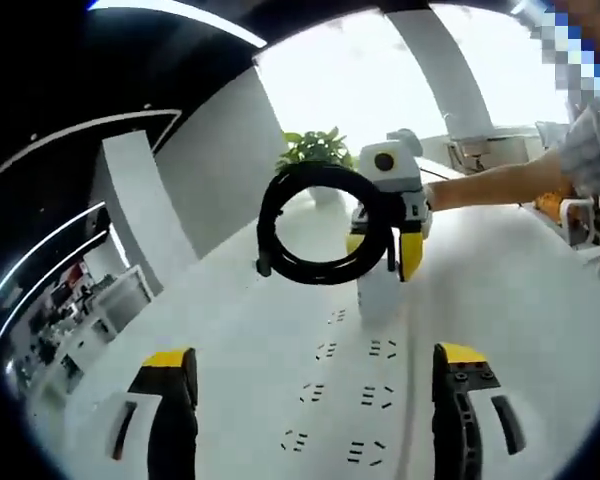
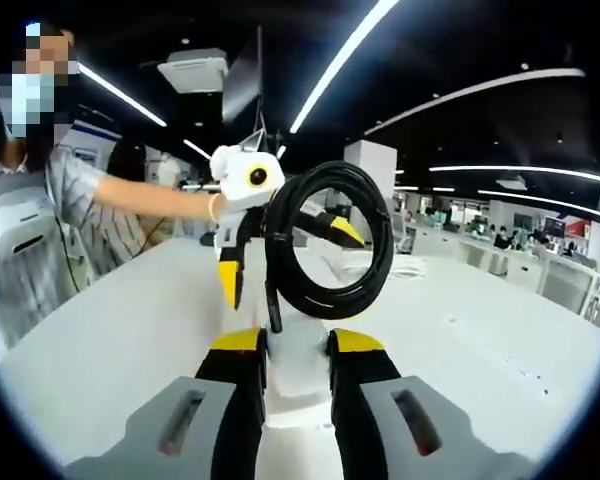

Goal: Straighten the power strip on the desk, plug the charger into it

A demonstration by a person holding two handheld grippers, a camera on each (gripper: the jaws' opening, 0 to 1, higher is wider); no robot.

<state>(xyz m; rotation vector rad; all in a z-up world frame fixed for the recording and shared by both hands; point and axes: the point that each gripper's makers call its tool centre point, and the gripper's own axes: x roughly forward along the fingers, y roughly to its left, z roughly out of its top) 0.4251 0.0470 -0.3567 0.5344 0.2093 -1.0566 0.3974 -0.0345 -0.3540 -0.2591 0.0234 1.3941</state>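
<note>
Behind cable coil (image 2: 330,240) — charger (image 2: 298,365) half-hidden

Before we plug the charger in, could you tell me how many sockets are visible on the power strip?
7: in the left gripper view, four run down the left column of the power strip and three down its right column. The charger held above may hide another.

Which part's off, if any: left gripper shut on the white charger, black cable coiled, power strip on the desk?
The gripper is wrong. The right gripper is shut on the white charger, as the right gripper view shows. The left gripper is open. The black cable is coiled, and the power strip is on the desk.
</note>
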